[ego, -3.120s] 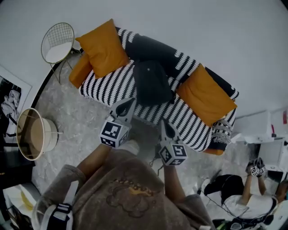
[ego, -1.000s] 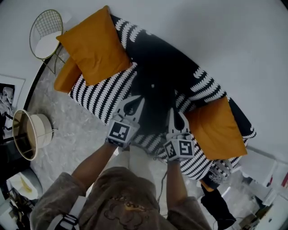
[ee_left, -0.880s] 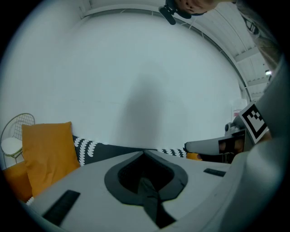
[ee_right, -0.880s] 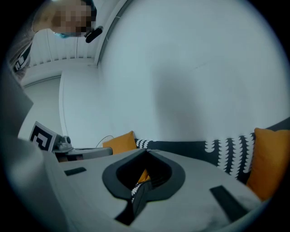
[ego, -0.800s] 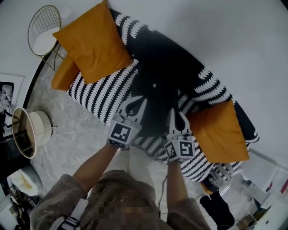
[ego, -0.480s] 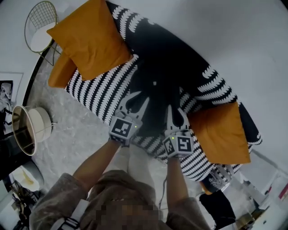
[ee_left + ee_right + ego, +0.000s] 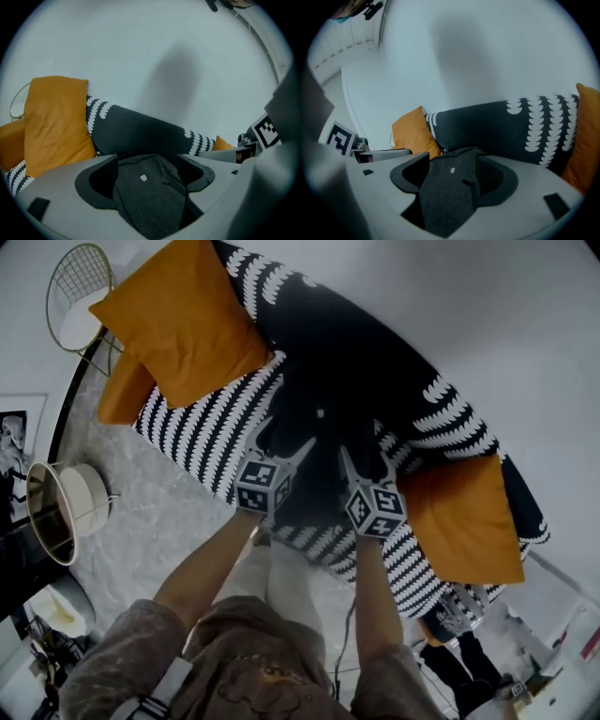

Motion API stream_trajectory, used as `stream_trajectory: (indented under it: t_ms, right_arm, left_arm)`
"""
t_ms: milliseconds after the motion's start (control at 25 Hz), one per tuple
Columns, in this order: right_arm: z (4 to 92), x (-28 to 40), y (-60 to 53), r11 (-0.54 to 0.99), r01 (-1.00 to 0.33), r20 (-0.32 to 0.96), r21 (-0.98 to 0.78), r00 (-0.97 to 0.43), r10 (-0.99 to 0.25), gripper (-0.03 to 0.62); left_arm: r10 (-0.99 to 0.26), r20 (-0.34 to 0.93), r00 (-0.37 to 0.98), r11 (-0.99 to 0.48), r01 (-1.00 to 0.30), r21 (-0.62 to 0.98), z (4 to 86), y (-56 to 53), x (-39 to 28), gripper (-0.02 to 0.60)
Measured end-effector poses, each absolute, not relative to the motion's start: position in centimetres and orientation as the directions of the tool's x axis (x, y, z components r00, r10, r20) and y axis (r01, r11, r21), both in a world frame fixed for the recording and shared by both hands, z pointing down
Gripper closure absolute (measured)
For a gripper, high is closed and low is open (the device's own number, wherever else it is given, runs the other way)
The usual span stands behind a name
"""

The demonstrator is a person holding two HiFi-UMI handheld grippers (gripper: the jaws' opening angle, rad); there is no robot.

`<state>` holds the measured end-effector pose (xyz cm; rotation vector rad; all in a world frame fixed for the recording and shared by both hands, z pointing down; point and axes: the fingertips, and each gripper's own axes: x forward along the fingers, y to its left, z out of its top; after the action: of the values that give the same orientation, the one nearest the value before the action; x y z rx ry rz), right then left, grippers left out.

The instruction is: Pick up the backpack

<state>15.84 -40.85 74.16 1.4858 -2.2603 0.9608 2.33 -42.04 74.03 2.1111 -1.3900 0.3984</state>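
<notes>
A dark grey backpack (image 7: 323, 423) stands upright against the back of the black-and-white striped sofa (image 7: 202, 427). My left gripper (image 7: 284, 440) is at its lower left side and my right gripper (image 7: 364, 461) at its lower right side. Both sets of jaws are opening and stand wide. In the left gripper view the backpack (image 7: 150, 197) fills the gap between the spread jaws of the left gripper (image 7: 147, 176), and no pad visibly presses on it. The right gripper view shows the same: the backpack (image 7: 447, 194) lies between the right gripper (image 7: 457, 177) jaws without a visible squeeze.
A large orange cushion (image 7: 183, 324) leans on the sofa's left end and another (image 7: 469, 521) lies at its right end. A gold wire chair (image 7: 75, 301) and a round lamp shade (image 7: 56, 517) stand on the marble floor to the left. A pale wall rises behind the sofa.
Both grippers moved forward and down onto the backpack's lower sides. Their jaws, shut a second ago, now stand spread wide.
</notes>
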Motion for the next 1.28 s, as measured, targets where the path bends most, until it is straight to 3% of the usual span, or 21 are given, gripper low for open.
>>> stream_trajectory:
  t_ms: [360,600,720,1040,1160,1280]
  right_arm:
    - [85.2,21.1,-41.8,0.174,-0.942,0.734,-0.285,-0.332,-0.592,0.293]
    - [89.6,21.7,-42.2,0.198,-0.938,0.797,-0.286,-0.347,-0.493,0.293]
    - [90.8,21.5,-42.2,0.215,-0.933,0.822,-0.288,-0.356,-0.444,0.293]
    - [91.1,21.8,-42.0,0.191,-0.929,0.813,-0.316,-0.369,-0.45,0.29]
    - [90.8,21.3,-42.0,0.206,-0.92,0.808,-0.334,-0.392,-0.439,0.319]
    - [90.6,20.9,-41.4,0.244,-0.908,0.808,-0.34,-0.415,-0.418,0.383]
  left_arm:
    - [-0.604,0.752,0.263,-0.041,-0.953,0.3,85.6,-40.5,-0.2,0.169]
    - [-0.517,0.825,0.229,0.076,-0.947,0.311,90.3,-39.6,-1.8,0.147]
    - [-0.505,0.825,0.254,0.097,-0.933,0.347,90.5,-39.6,-1.7,0.15]
    - [-0.495,0.82,0.287,0.07,-0.927,0.367,90.5,-39.4,-0.4,0.155]
    - [-0.486,0.824,0.293,0.055,-0.93,0.363,90.3,-39.6,-0.4,0.158]
    - [-0.45,0.836,0.315,0.016,-0.933,0.36,89.9,-39.2,0.1,0.256]
